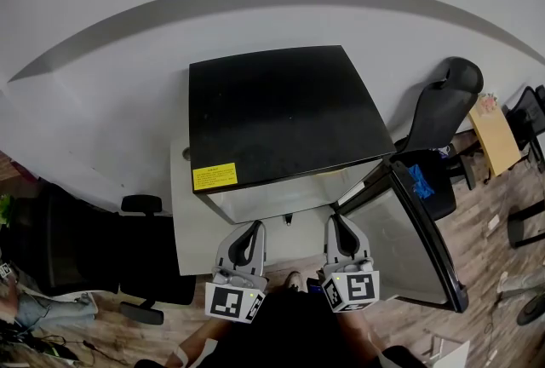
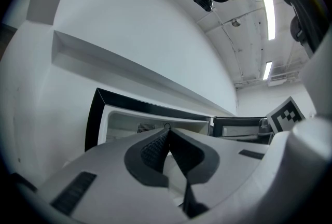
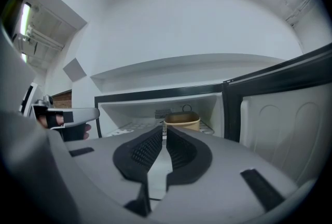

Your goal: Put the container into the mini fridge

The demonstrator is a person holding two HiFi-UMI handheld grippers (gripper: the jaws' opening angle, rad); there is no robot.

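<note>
The mini fridge point(image 1: 281, 115) has a black top and stands with its door point(image 1: 409, 230) swung open to the right. In the right gripper view a tan container point(image 3: 182, 120) sits on the wire shelf inside the fridge point(image 3: 135, 114), beyond my jaws. My right gripper point(image 3: 164, 128) is shut with nothing between its pads, just outside the opening. My left gripper point(image 2: 168, 134) is also shut and empty, pointing into the fridge's left side point(image 2: 129, 122). From the head view both grippers, left point(image 1: 255, 227) and right point(image 1: 338, 220), hover side by side in front of the opening.
The fridge rests on a white low stand point(image 1: 192, 230) against a white wall. A black office chair point(image 1: 85, 255) stands at the left, another black chair point(image 1: 443, 115) at the right behind the open door. A wooden piece point(image 1: 496, 136) lies at far right on wood flooring.
</note>
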